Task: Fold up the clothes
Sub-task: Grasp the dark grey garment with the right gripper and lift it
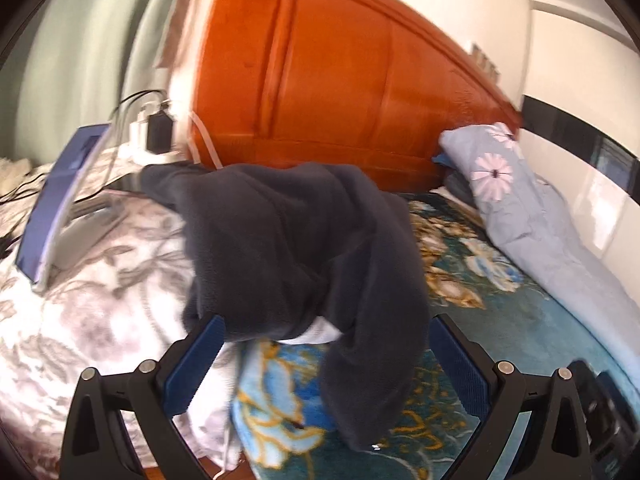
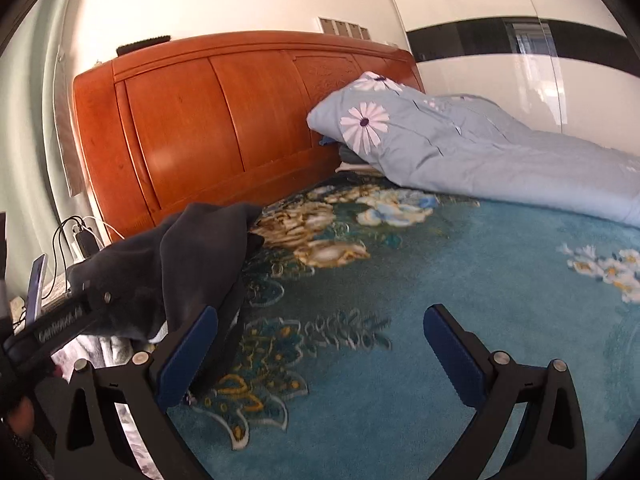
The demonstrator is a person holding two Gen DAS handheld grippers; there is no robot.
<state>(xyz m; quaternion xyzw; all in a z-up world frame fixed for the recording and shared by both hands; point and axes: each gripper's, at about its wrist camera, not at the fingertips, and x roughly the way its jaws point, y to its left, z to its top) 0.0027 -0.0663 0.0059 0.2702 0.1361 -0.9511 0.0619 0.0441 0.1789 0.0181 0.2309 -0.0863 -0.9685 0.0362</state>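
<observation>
A dark navy fleece garment (image 1: 288, 240) lies bunched at the left edge of the bed, one part hanging down toward me, a bit of white fabric under it. My left gripper (image 1: 326, 364) is open, its blue pads either side of the garment's hanging end, not clamped on it. In the right wrist view the same garment (image 2: 180, 264) lies at the left. My right gripper (image 2: 320, 356) is open and empty over the teal blanket (image 2: 400, 320), its left finger (image 2: 188, 356) next to the garment. The left gripper's black body (image 2: 60, 328) shows at the far left there.
An orange wooden headboard (image 2: 192, 128) runs along the back. A light blue flowered quilt (image 2: 460, 144) lies along the right side by the white wall. A grey-flowered sheet (image 1: 80, 300), a blue book (image 1: 52, 208), and chargers with cables (image 1: 154, 128) sit left of the bed.
</observation>
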